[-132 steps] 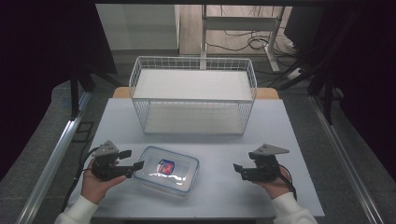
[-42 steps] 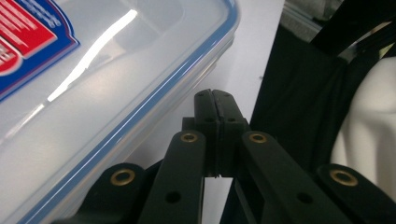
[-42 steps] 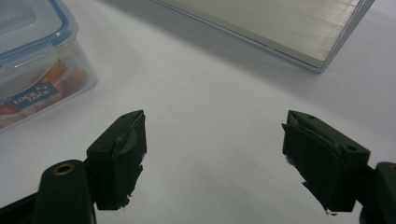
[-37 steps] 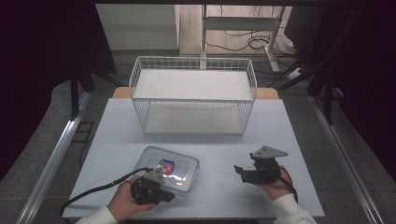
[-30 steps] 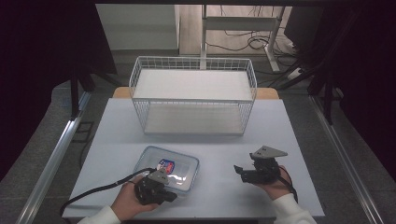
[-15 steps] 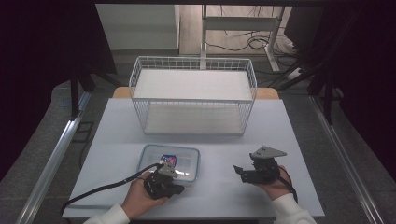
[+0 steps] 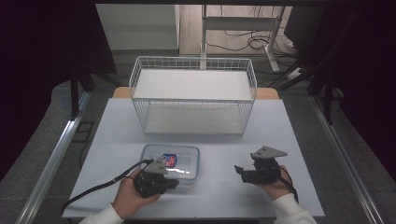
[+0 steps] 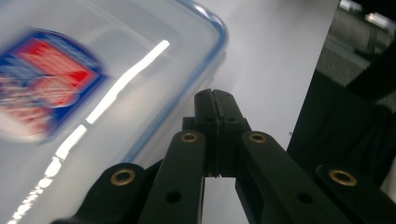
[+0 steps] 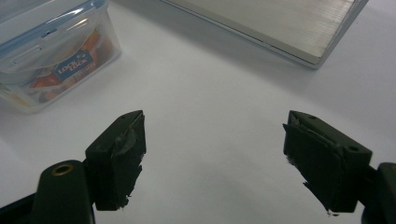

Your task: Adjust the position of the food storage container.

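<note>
We are holding the left gripper [image 7: 161,179], jaws pressed together on nothing, at the near edge of the plastic box [image 7: 180,158], which is lying crosswise just ahead of it, while the right gripper [image 7: 243,171] is waiting apart with jaws spread.

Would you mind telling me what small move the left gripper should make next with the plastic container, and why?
Probably open the left gripper: its jaws are fully shut, pads together with nothing between them, beside the near edge of the plastic container. Any grasp of that rim needs open jaws first.

Left gripper [image 8: 212,100] jaws together, right gripper [image 9: 215,161] jaws apart.
</note>
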{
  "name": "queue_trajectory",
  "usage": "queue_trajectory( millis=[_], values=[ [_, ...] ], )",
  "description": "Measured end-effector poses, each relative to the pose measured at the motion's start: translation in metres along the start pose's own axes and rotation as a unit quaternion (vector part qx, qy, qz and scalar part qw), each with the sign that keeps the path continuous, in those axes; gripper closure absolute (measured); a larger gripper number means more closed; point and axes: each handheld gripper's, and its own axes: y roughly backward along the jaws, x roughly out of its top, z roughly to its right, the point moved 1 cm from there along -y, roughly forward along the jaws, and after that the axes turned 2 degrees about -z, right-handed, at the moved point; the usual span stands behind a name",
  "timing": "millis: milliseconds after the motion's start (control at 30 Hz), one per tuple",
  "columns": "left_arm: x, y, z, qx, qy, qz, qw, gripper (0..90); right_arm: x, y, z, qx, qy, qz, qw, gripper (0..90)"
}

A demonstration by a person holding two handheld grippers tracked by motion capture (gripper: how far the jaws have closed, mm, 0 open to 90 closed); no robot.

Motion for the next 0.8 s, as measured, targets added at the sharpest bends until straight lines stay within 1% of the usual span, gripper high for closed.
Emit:
queue_trajectory(
  millis=[33, 67, 133, 167, 200, 233, 267, 300, 333, 433, 467, 500, 567, 633, 700, 733, 767, 800],
  values=[
    [-0.001, 0.006, -0.003, 0.009, 0.002, 0.005, 0.9999, 89.7, 0.0, 0.0, 0.0, 0.0, 0.0, 0.0, 1.0, 21.0],
    [-0.001, 0.013, -0.007, 0.013, 0.008, 0.012, 0.9998, 89.7, 0.0, 0.0, 0.001, -0.001, 0.001, 0.0, 1.0, 21.0],
    [-0.004, 0.024, -0.018, 0.015, 0.028, 0.026, 0.9991, 89.7, 0.0, 0.0, 0.001, -0.002, 0.001, -0.001, 1.0, 21.0],
    [-0.004, 0.024, -0.018, 0.015, 0.028, 0.026, 0.9991, 89.8, 0.0, 0.0, 0.0, -0.002, 0.001, -0.001, 1.0, 21.0],
    [-0.008, 0.032, -0.031, 0.026, 0.047, 0.037, 0.9979, 89.7, 0.0, 0.0, 0.0, -0.003, 0.002, -0.002, 1.0, 21.0],
    [-0.01, 0.036, -0.037, 0.032, 0.057, 0.041, 0.997, 89.7, 0.0, 0.0, 0.0, -0.003, 0.003, -0.003, 1.0, 21.0],
    [-0.012, 0.04, -0.043, 0.041, 0.064, 0.044, 0.9961, 89.7, -0.001, -0.001, 0.0, -0.003, 0.002, -0.004, 1.0, 21.0],
    [-0.012, 0.04, -0.043, 0.041, 0.064, 0.044, 0.9961, 89.8, -0.001, -0.001, 0.0, -0.003, 0.003, -0.004, 1.0, 21.0],
    [-0.017, 0.046, -0.054, 0.058, 0.08, 0.051, 0.9938, 89.8, -0.001, -0.001, 0.0, -0.003, 0.003, -0.005, 1.0, 21.0],
    [-0.026, 0.053, -0.071, 0.074, 0.109, 0.061, 0.9894, 89.8, -0.001, -0.001, 0.0, -0.004, 0.004, -0.006, 1.0, 21.0],
    [-0.026, 0.053, -0.071, 0.074, 0.109, 0.061, 0.9894, 89.8, -0.001, -0.001, 0.001, -0.005, 0.005, -0.007, 1.0, 21.0],
    [-0.032, 0.056, -0.082, 0.081, 0.127, 0.061, 0.9867, 89.8, -0.001, -0.001, 0.001, -0.005, 0.004, -0.008, 1.0, 21.0],
    [-0.038, 0.057, -0.09, 0.089, 0.141, 0.057, 0.9844, 89.8, -0.001, -0.002, 0.0, -0.005, 0.005, -0.008, 0.9999, 21.0],
    [-0.043, 0.056, -0.096, 0.097, 0.147, 0.049, 0.9832, 89.8, -0.001, -0.002, 0.0, -0.005, 0.006, -0.008, 0.9999, 21.0],
    [-0.046, 0.053, -0.099, 0.095, 0.153, 0.043, 0.9826, 89.8, -0.001, -0.002, 0.0, -0.005, 0.005, -0.009, 0.9999, 21.0],
    [-0.047, 0.051, -0.101, 0.096, 0.154, 0.037, 0.9828, 89.8, -0.001, -0.002, 0.0, -0.005, 0.005, -0.01, 0.9999, 21.0],
    [-0.047, 0.051, -0.101, 0.096, 0.154, 0.037, 0.9828, 89.8, -0.001, -0.002, 0.0, -0.005, 0.005, -0.01, 0.9999, 21.0],
    [-0.048, 0.048, -0.102, 0.095, 0.156, 0.031, 0.9827, 89.6, -0.001, -0.002, 0.0, -0.005, 0.006, -0.011, 0.9999, 21.0]
  ],
)
